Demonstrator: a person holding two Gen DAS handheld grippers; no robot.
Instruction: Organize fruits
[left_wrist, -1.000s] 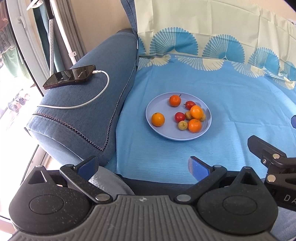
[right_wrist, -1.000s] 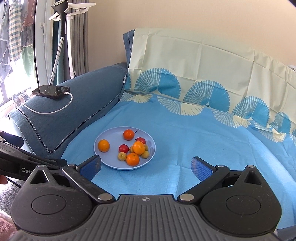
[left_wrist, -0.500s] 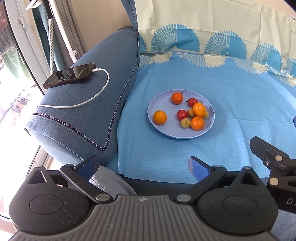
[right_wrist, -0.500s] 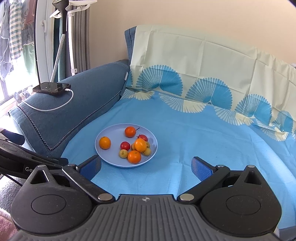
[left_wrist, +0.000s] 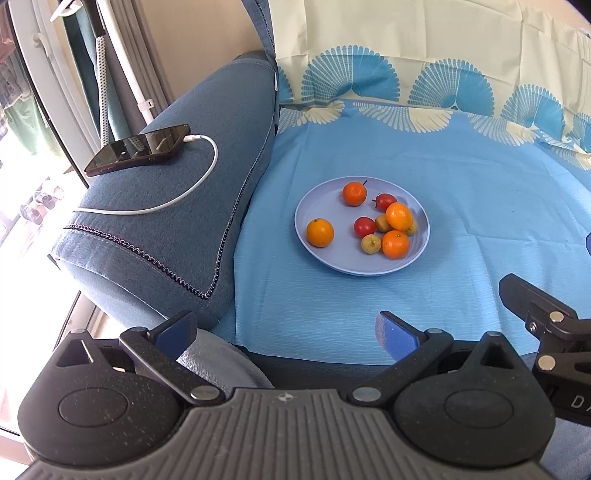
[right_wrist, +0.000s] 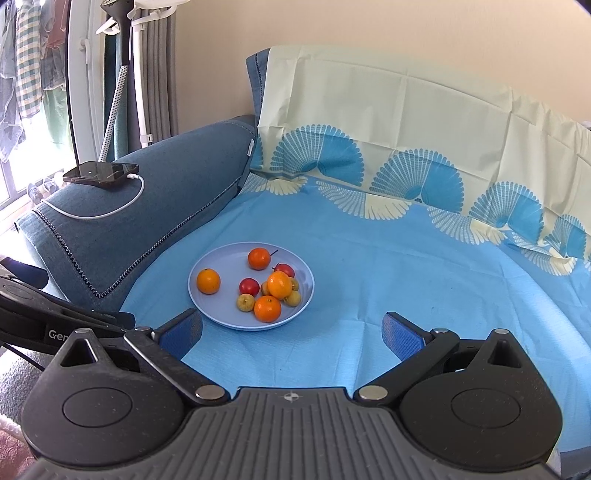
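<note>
left gripper (left_wrist: 286, 328): fingers spread wide, empty. right gripper (right_wrist: 291, 330): fingers spread wide, empty. plate (right_wrist: 218, 314): on blue cloth (right_wrist: 406, 280) ahead of both; holds oranges (right_wrist: 208, 281), red and yellow-green small fruits.

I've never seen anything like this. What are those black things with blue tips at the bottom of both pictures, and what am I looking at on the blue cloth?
Those are two hand-held claws, one in each of a person's hands, with no robot arm. Each carries a camera looking forward along its two blue-padded fingers. One picture comes from the left claw, the other from the right claw. Both stand open and hold nothing. Ahead, on the blue patterned cloth, sits a round pale blue plate with small orange, red and yellowish fruits. On the denim-blue sofa armrest lies a black phone plugged into a white cable.
</note>
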